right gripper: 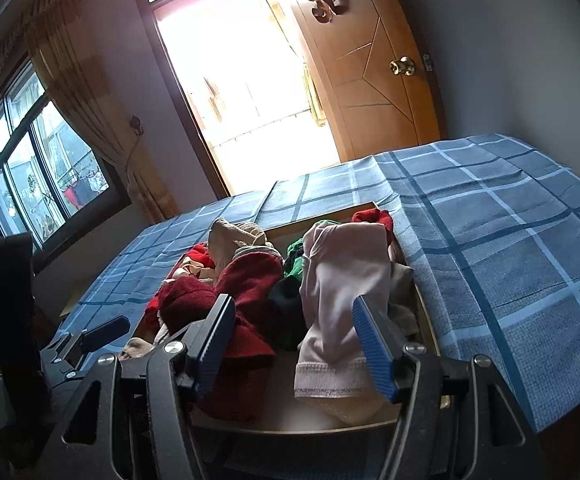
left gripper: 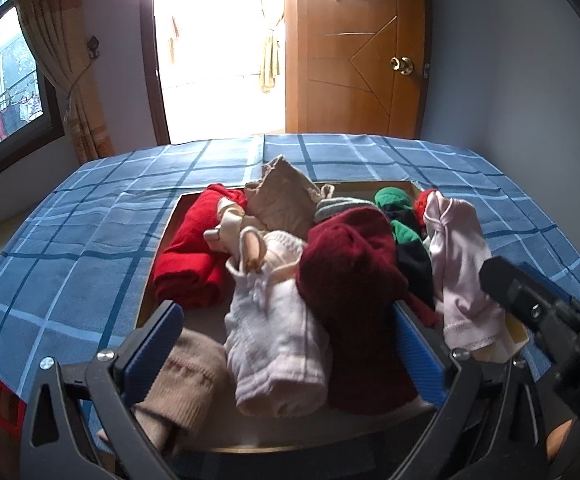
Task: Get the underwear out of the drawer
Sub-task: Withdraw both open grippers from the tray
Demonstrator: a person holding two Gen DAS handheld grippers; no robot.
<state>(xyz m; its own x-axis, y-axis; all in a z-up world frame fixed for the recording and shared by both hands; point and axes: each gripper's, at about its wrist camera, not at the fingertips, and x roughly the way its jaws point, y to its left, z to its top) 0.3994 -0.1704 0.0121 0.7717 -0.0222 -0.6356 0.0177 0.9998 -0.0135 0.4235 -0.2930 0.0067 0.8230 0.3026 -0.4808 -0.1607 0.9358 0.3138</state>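
Drawer (left gripper: 158, 256) sits on blue checked bedspread (left gripper: 70, 240), its near edge cut off behind gripper frames; bottom mostly buried under heaped clothes. Pale pink underwear (right gripper: 341, 304), thin knit with stitched hem, lies at drawer's right side, draped over other garments. Right gripper (right gripper: 293, 344) jaws about half open, ribbed blue pads either side of pink hem, not pressing it. Left gripper (left gripper: 286, 344) jaws wide apart, over white ribbed garment (left gripper: 274, 344), holding nothing. Fuzzy maroon woollen (left gripper: 349, 272) centre frame; beige knit (left gripper: 182, 380) lower left, half hidden.
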